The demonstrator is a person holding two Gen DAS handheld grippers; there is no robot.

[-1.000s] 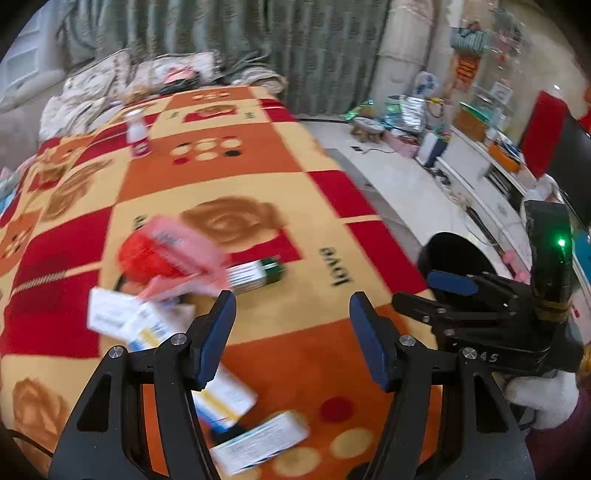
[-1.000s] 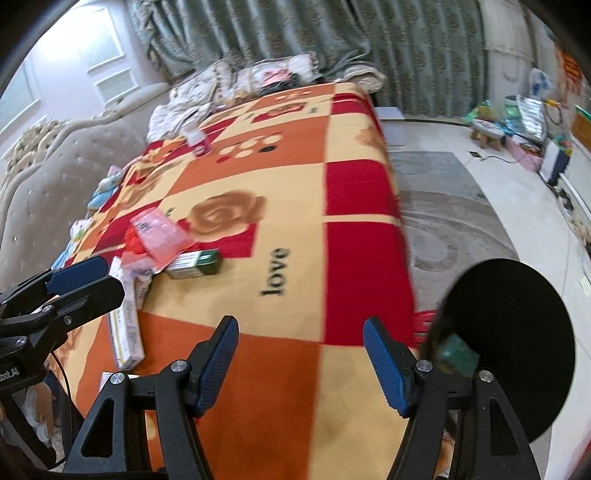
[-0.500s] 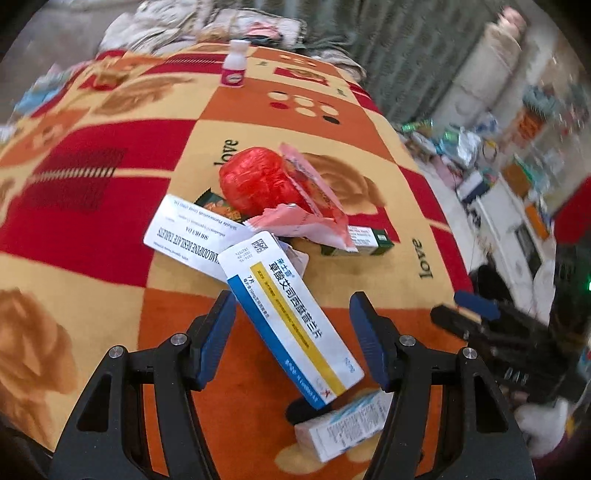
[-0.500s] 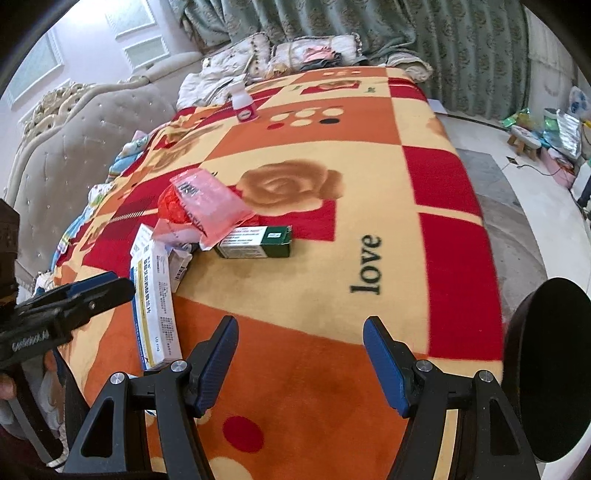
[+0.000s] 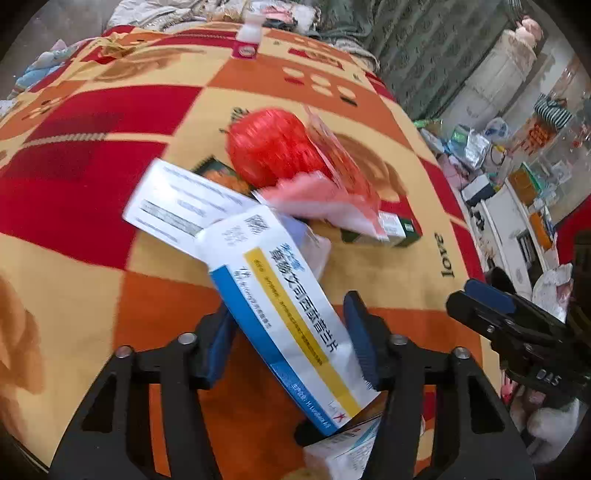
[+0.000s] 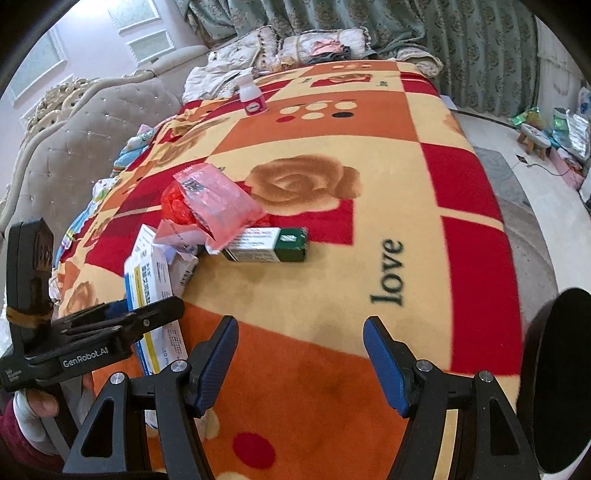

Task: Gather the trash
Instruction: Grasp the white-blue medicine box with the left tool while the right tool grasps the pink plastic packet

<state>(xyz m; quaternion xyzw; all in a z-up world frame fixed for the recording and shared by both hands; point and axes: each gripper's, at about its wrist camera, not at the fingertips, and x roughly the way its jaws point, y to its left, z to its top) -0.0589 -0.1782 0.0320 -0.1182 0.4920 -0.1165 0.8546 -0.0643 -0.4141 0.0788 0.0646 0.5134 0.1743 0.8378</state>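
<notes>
It was a home — a lived-in bedroom or sitting room. A patterned fleece blanket (image 6: 369, 229) filled the centre, a tufted grey headboard (image 6: 74, 129) stood at the left, green curtains (image 6: 443, 33) hung along the top, and household clutter (image 5: 517, 155) crowded the floor at the right.

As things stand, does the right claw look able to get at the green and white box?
Probably yes. The right claw hangs open over bare blanket, nothing between it and the green and white box; only a pink wrapper overlaps the box's far end.
</notes>
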